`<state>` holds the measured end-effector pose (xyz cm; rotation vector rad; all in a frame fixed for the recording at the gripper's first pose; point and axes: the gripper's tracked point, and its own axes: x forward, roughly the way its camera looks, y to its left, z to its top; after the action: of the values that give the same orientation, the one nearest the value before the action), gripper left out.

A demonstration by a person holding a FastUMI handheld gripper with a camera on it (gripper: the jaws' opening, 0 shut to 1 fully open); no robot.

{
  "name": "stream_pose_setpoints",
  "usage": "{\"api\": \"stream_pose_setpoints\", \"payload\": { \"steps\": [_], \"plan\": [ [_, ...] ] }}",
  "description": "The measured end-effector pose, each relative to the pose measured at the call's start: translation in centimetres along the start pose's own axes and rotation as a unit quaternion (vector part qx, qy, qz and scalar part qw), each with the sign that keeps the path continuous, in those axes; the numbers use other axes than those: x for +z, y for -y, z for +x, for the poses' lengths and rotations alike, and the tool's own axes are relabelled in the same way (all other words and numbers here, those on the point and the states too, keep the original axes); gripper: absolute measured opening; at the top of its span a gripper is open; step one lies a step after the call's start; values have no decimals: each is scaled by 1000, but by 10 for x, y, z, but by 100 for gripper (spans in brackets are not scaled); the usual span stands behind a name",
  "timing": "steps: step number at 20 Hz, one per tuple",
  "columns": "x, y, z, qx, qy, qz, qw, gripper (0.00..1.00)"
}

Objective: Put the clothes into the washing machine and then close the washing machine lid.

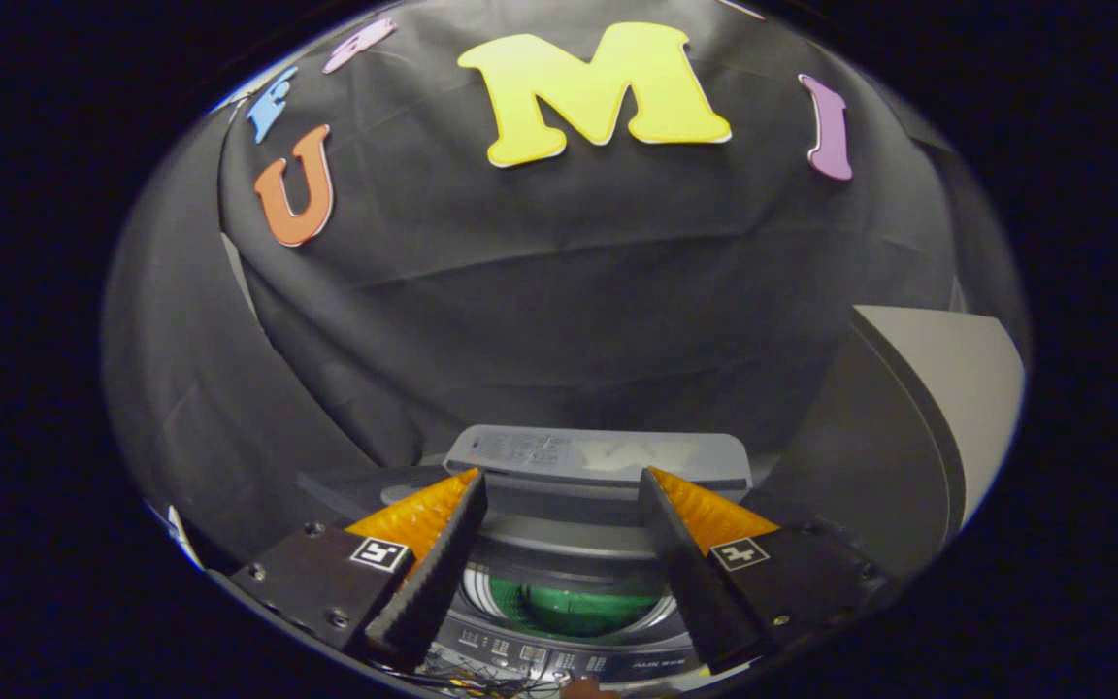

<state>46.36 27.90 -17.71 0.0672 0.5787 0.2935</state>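
with the green clothes [574, 607] already in the washing machine [598, 456] drum at lower centre, between our wide-open, empty tool [564, 553] fingers, we judge closing the raised lid [918, 408] at right comes next.

Black cloth wall [559, 291] hangs across the back of the booth, creased in long horizontal folds and slack drapes. A second dark cloth panel [180, 388] curves round on the left. Lighting is dim and even; the cloth shows soft grey highlights along the folds.
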Motion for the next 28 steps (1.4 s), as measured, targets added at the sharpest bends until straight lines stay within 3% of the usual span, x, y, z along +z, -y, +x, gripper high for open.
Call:
{"api": "stream_pose_setpoints", "payload": {
  "steps": [6, 11, 18, 21, 23, 28],
  "plan": [
    [-17, -21, -81, 8, 48, -62, 997, 98],
    [-19, -18, -192, 10, 123, -80, 989, 98],
    [-25, 31, -360, 4, 196, -76, 978, 98],
    [-26, 68, -414, -18, 218, -66, 974, 98],
    [-28, 87, -443, -36, 240, -55, 969, 98],
    [-44, 110, -478, -25, 263, -55, 963, 99]
  ]
}}
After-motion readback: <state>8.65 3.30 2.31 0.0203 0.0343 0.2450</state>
